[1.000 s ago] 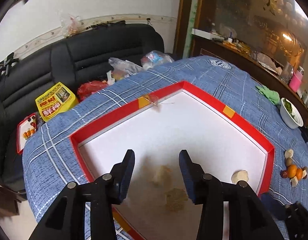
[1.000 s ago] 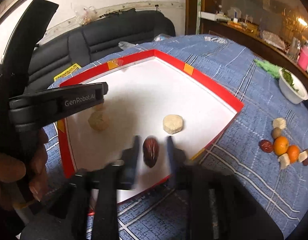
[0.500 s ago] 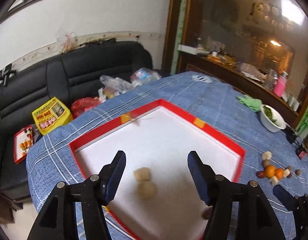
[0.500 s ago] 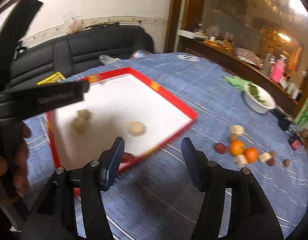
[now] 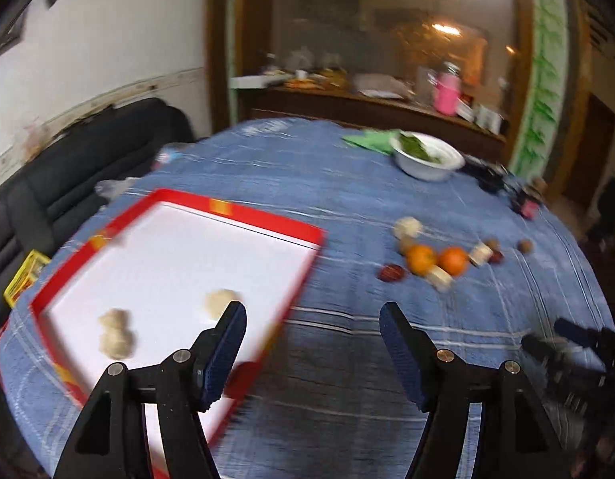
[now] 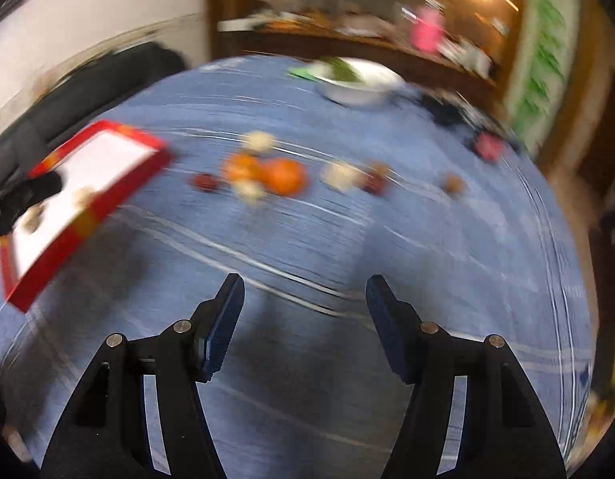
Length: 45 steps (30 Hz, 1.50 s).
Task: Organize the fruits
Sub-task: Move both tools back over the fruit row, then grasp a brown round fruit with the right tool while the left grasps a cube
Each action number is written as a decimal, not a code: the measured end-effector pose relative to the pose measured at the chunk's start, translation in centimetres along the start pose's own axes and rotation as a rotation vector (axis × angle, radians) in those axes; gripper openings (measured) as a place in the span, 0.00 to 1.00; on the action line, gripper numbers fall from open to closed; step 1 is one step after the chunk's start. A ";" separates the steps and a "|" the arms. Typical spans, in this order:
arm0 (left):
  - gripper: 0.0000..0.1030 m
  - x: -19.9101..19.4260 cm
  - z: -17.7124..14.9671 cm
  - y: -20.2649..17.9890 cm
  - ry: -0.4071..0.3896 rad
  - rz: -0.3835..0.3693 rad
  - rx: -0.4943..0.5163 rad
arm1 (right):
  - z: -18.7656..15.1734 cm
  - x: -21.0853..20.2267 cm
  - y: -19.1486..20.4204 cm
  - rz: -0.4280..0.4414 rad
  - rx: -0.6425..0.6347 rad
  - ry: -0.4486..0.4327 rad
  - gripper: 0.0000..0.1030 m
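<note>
A red-rimmed white tray [image 5: 263, 225] lies on the left of the blue checked cloth and holds several pale lumps [image 5: 221, 301]. A dark red date [image 5: 247, 371] shows by its near rim. Further right on the cloth sit two oranges [image 5: 421, 258], another date [image 5: 392, 272], pale pieces [image 5: 407, 226] and small brown fruits [image 5: 525, 245]. My left gripper [image 5: 312, 309] hangs over the tray's right edge, jaws opening, nothing between them. My right gripper [image 6: 305, 281] is open and empty above bare cloth, short of the oranges [image 6: 285, 175]. The right wrist view is heavily blurred.
A white bowl [image 5: 427, 159] of greens and a green cloth [image 5: 371, 137] sit at the table's far side. A black sofa [image 5: 87, 159] with a yellow box [image 5: 24, 279] stands to the left. A wooden sideboard [image 5: 347, 99] with a pink cup stands behind.
Both grippers have swung right, from over the tray toward the loose fruit. Both jaws have widened. The right gripper has left the date in the tray.
</note>
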<state>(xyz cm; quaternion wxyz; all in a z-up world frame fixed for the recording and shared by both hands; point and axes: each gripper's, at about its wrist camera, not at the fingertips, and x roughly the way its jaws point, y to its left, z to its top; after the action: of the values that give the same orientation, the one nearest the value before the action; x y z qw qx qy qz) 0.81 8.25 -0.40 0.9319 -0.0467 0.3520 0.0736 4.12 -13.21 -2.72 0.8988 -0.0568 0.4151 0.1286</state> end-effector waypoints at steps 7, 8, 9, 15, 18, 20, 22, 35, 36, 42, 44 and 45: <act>0.66 3.6 -0.2 -4.4 0.078 -0.030 0.080 | -0.5 1.0 -7.8 -0.024 0.147 0.015 0.62; 0.66 4.1 -0.1 -4.8 0.088 -0.029 0.086 | -0.2 1.2 -8.4 -0.031 0.152 0.016 0.62; 0.66 4.4 -0.1 -5.0 0.091 -0.032 0.087 | 0.2 1.5 -9.2 -0.038 0.160 0.014 0.62; 0.66 6.2 0.2 -5.7 0.120 -0.074 0.072 | 4.4 4.5 -12.7 -0.060 0.216 -0.003 0.62; 0.66 6.9 0.3 -5.8 0.133 -0.095 0.063 | 6.9 6.8 -13.5 -0.057 0.228 -0.007 0.61; 0.66 7.2 0.4 -5.9 0.139 -0.109 0.056 | 8.0 8.2 -13.5 -0.071 0.221 -0.005 0.60; 0.66 7.4 0.5 -6.0 0.142 -0.120 0.052 | 8.8 9.6 -13.5 -0.071 0.216 0.005 0.46; 0.66 9.2 1.4 -8.7 0.180 -0.158 0.053 | 8.1 10.1 -13.5 -0.024 0.209 0.022 0.24; 0.66 9.3 1.5 -9.3 0.177 -0.161 0.060 | 7.7 9.6 -13.3 -0.018 0.203 0.019 0.24; 0.51 12.0 2.9 -11.0 0.190 -0.084 0.032 | 6.0 6.8 -12.5 0.023 0.193 -0.013 0.25; 0.32 12.4 3.1 -11.0 0.176 -0.056 0.037 | 5.6 6.1 -12.3 0.032 0.191 -0.023 0.25; 0.13 12.5 3.1 -11.1 0.176 -0.047 0.053 | 5.4 5.7 -12.1 0.041 0.190 -0.027 0.25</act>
<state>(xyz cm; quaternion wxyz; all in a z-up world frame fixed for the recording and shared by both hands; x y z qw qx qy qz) 13.95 -0.93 -5.95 0.8998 -0.0364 0.4331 0.0377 14.95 -22.67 -3.60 0.9028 0.0388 0.4145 0.1080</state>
